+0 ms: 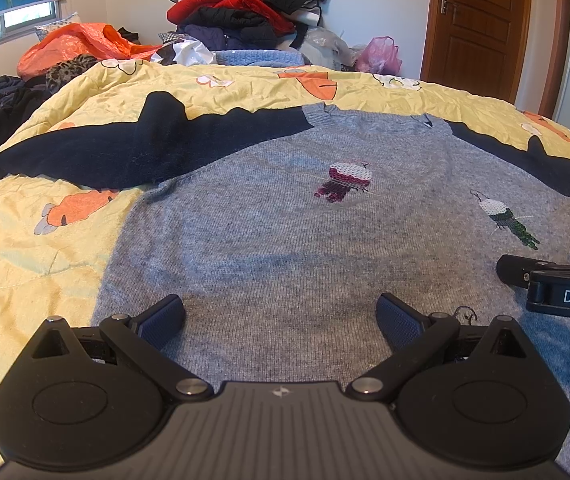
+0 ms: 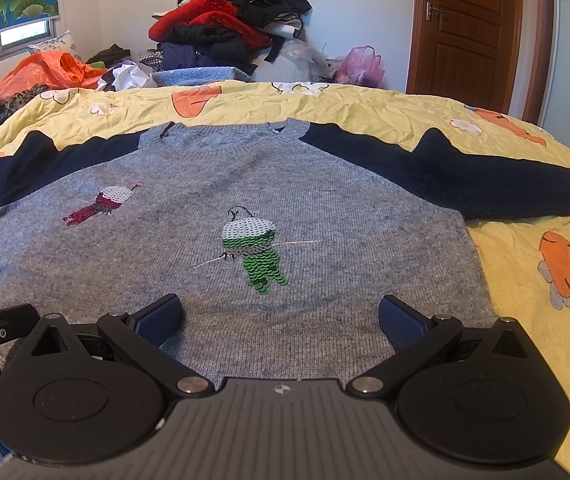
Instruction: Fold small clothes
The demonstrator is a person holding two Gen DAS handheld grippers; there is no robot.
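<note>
A grey knit sweater (image 1: 285, 248) (image 2: 189, 200) with navy sleeves lies flat, front up, on a yellow quilt. Its left sleeve (image 1: 133, 148) and right sleeve (image 2: 465, 176) are spread out sideways. Sequin birds decorate the chest: a pink bird (image 1: 347, 180) (image 2: 103, 204) and a green bird (image 2: 255, 248) (image 1: 507, 218). My left gripper (image 1: 281, 320) hovers open over the sweater's lower left part, near the hem. My right gripper (image 2: 281, 320) hovers open over the lower right part, just below the green bird. Neither holds anything. Each gripper's side shows at the edge of the other's view.
The yellow quilt (image 1: 45, 248) (image 2: 533, 280) with orange carrot prints covers the bed around the sweater. Behind it stands a tall pile of clothes (image 1: 245, 12) (image 2: 225, 28), orange bags (image 1: 77, 44) and a pink bag (image 2: 361, 66). A brown door (image 1: 481, 28) is at the back right.
</note>
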